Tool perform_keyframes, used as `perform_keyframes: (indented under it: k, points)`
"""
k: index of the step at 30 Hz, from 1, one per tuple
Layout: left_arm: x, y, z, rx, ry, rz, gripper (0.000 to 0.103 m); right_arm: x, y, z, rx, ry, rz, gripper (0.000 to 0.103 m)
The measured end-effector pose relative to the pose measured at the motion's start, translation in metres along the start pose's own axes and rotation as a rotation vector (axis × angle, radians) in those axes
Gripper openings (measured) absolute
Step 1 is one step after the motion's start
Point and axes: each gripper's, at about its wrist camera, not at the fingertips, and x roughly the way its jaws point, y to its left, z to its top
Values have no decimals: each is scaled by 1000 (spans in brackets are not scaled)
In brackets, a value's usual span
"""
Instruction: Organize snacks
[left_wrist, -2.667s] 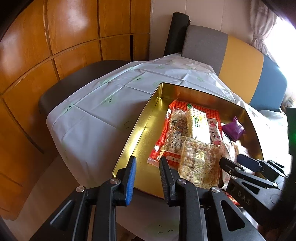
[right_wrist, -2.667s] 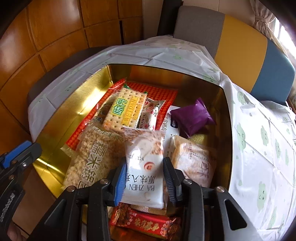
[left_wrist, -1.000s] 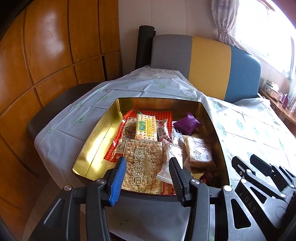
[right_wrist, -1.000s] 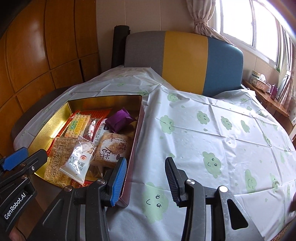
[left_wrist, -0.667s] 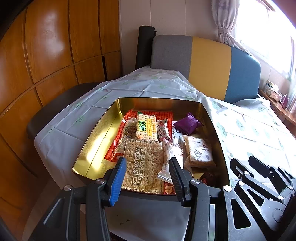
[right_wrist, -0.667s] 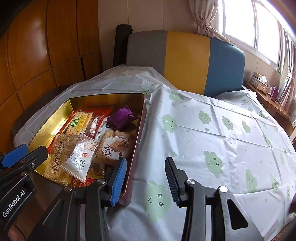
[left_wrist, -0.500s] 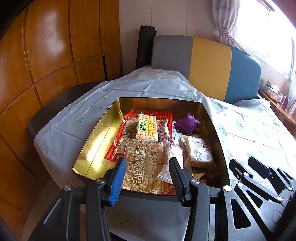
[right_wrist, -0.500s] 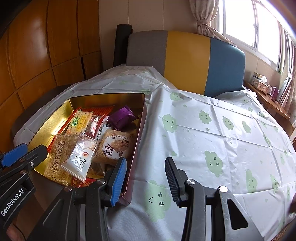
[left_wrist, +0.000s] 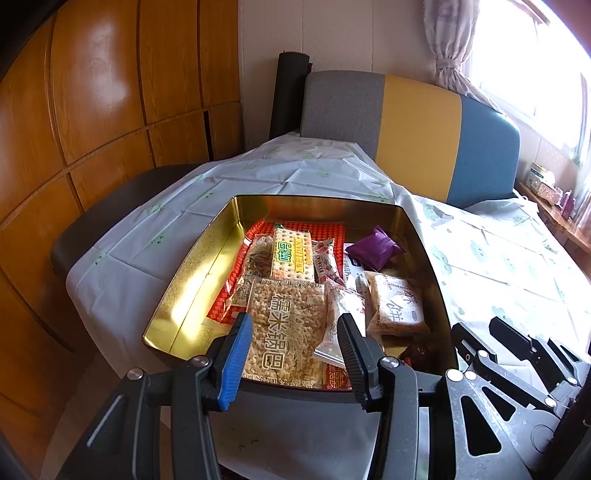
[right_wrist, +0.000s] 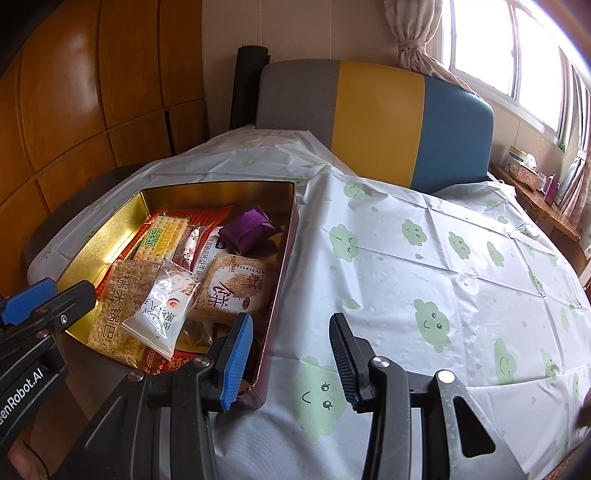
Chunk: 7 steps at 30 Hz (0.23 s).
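- Snacks all sat inside the gold tin (left_wrist: 192, 280); tablecloth (right_wrist: 424, 266) showed none loose, so task looked about done.
- Left gripper (left_wrist: 291, 350) part open, empty, hovering before the rice-cracker pack (left_wrist: 286, 328).
- Right gripper (right_wrist: 290, 352) part open, empty, just right of the tin.

probably a home dining nook: cushioned bench (right_wrist: 376, 114), curtained window (right_wrist: 491, 40).

"糯米锅巴" on the rice crust pack (left_wrist: 284, 332); "genrobot.ai" on the left gripper (right_wrist: 26, 384); "饼" on the cake pack (right_wrist: 232, 288)
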Motion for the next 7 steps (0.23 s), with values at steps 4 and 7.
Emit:
perform_keyframes:
  k: [4,7]
  points:
    - [-2,1,1,-5,-30,2,42,1,0,-2,-5,5,1,44]
    - [-1,1,3,1,-25,3,42,3,0,-3,-6,12,3,44]
